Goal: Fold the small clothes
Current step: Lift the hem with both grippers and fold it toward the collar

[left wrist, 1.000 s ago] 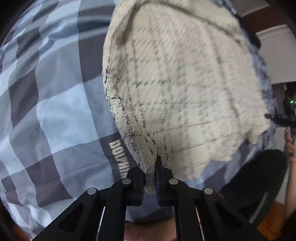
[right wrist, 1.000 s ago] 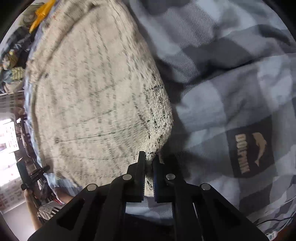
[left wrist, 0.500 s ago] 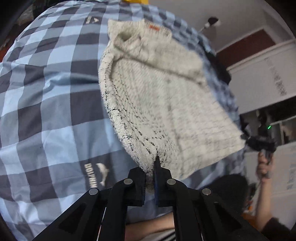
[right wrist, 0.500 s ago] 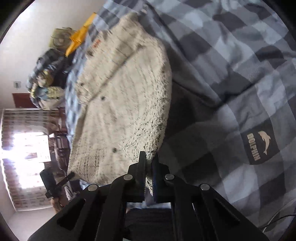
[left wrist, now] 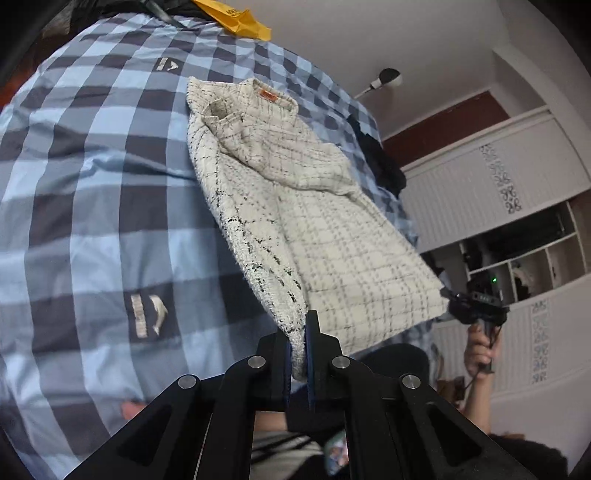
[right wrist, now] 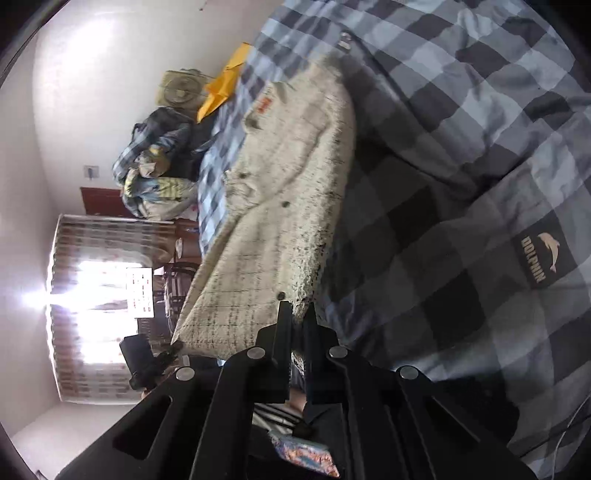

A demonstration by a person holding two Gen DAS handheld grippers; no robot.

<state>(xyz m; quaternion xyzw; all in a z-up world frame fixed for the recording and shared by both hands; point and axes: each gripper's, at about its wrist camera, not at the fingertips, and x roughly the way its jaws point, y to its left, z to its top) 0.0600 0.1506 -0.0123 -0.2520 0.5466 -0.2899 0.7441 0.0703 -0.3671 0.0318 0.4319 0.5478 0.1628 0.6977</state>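
Observation:
A cream knit jacket (left wrist: pixel 303 206) with a thin dark check and an orange neck label lies stretched over the blue checked bedcover (left wrist: pixel 92 206). My left gripper (left wrist: pixel 297 332) is shut on one bottom hem corner. My right gripper (right wrist: pixel 297 314) is shut on the other hem corner of the jacket (right wrist: pixel 280 206). The hem end is raised off the bed between the two grippers while the collar end rests on the bed. In the left wrist view the right gripper (left wrist: pixel 476 299) shows at the far hem corner. In the right wrist view the left gripper (right wrist: pixel 147 358) shows at the lower left.
A yellow envelope (left wrist: pixel 236 18) lies past the collar at the bed's far end. A pile of clothes (right wrist: pixel 159 162) sits at the bed's far corner. A dark garment (left wrist: pixel 380 162) lies at the bed's right edge. White cupboards (left wrist: pixel 517 206) and a bright window (right wrist: pixel 96 295) flank the bed.
Both grippers have lifted and pulled back with the hem corners. The jacket, close to both cameras before, now lies stretched out farther away with its collar in view.

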